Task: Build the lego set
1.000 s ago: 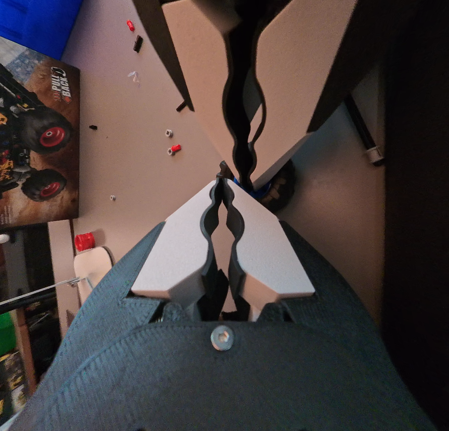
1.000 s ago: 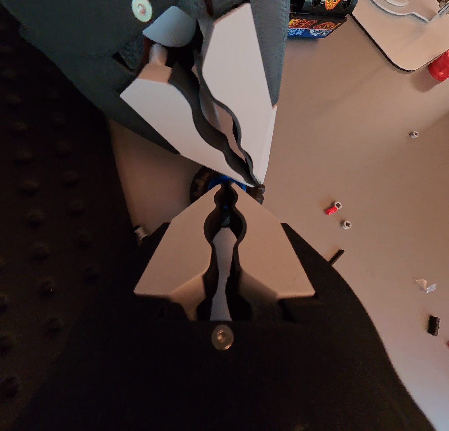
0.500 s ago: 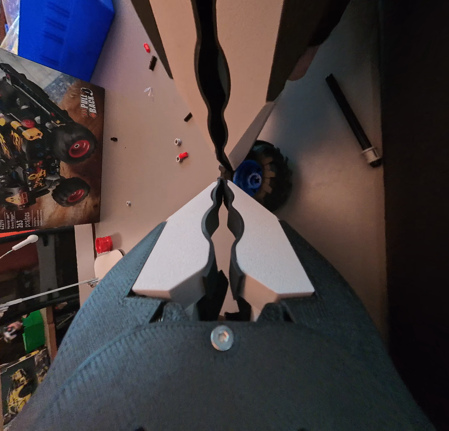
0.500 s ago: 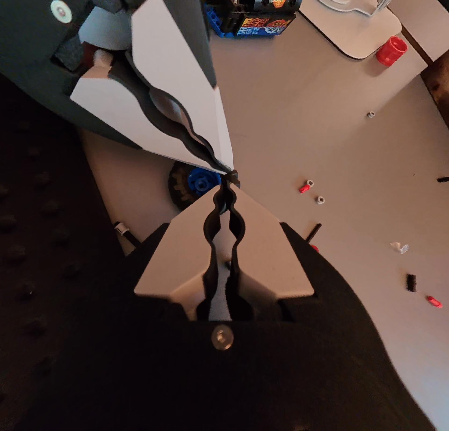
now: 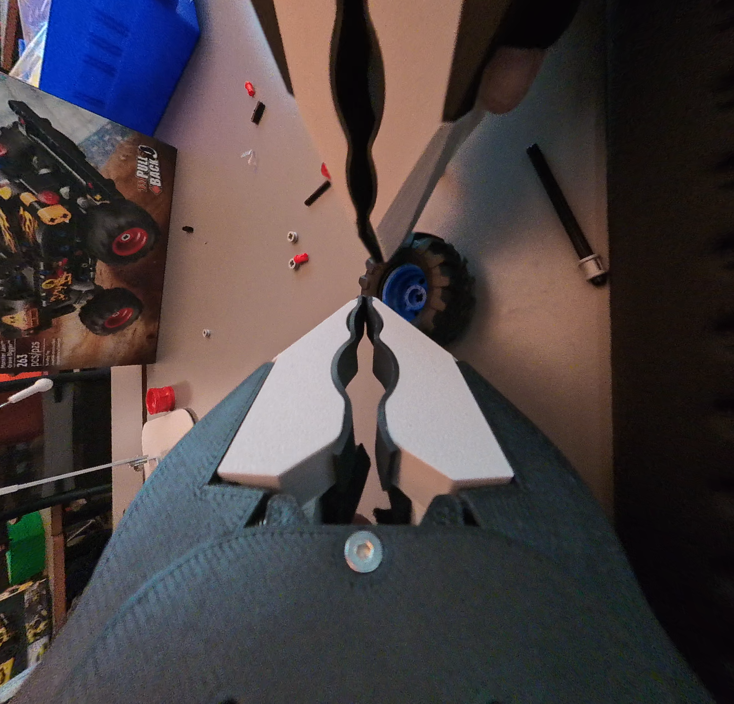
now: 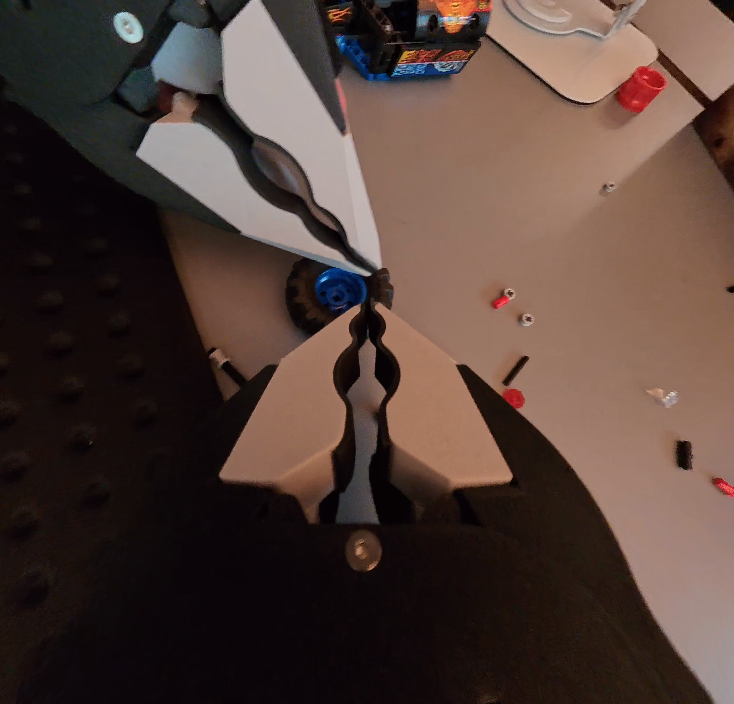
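A small dark toothed piece [image 5: 367,272] sits pinched between the tips of both grippers, above the table. My left gripper [image 5: 364,300] has its jaws shut, with the tips against the piece. My right gripper [image 6: 367,308] is also shut and meets the piece [image 6: 383,284] from the other side. Each gripper shows tip to tip in the other's view. A black tyre with a blue hub [image 5: 422,290] lies flat on the table just behind the tips, and it also shows in the right wrist view [image 6: 334,292].
The Lego box [image 5: 79,228] and a blue bin [image 5: 119,41] lie at left. A black axle [image 5: 564,212], a red cylinder [image 5: 160,400] and several small pins [image 5: 298,260] lie on the table. The part-built model [image 6: 413,29] and a white pad [image 6: 576,73] are at the back. My two grippers' fingertips are within a few centimetres of each other. My right tips are roughly 7 centimetres from the black axle [image 5: 564,212].
Both grippers have stayed shut, tip to tip. They have shifted relative to the wheel, so the blue hub, mostly hidden before, now shows clearly beside the tips.
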Demonstrator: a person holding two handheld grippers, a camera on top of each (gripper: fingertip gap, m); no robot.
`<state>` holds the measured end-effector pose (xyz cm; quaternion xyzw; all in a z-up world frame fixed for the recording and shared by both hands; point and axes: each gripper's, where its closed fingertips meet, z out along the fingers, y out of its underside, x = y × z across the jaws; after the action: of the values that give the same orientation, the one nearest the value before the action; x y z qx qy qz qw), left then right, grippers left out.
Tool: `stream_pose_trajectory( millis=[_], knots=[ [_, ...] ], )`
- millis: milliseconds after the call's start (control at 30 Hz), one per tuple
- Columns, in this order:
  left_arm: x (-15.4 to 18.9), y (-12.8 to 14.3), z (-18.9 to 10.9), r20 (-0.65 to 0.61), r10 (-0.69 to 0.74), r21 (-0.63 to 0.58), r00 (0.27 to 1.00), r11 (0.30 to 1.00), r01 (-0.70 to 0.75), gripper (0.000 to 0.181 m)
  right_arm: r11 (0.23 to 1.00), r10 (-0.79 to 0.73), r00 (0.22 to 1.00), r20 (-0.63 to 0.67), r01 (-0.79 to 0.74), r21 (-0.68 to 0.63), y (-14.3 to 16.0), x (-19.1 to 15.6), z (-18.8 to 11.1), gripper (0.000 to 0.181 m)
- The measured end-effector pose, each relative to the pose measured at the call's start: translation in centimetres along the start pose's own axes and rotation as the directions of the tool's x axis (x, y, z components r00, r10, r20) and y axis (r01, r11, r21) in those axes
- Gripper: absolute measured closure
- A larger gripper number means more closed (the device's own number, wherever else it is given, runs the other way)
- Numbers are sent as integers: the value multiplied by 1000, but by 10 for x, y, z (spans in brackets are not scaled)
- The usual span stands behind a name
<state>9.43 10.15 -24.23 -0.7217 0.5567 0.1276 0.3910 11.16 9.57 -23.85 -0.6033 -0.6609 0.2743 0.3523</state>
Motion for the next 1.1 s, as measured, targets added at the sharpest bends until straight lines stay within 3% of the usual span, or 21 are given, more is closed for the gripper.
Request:
stream_pose_trajectory(
  millis=[333,533,800,1100],
  knots=[
    [8,-4,-7,-45,-15,64,999,998,18,181,987,-143,990,8,143,-72,5,-12,-3,181],
    [18,-5,-12,-37,-8,99,999,995,12,181,987,-148,988,50,151,-63,8,-17,-2,181],
    [21,-4,-18,-74,-105,117,992,987,114,181,989,-130,989,77,135,-66,3,-25,-5,181],
    [33,-3,-35,-115,-42,164,992,985,61,181,976,-187,972,142,200,-86,1,-50,-9,181]
  ],
)
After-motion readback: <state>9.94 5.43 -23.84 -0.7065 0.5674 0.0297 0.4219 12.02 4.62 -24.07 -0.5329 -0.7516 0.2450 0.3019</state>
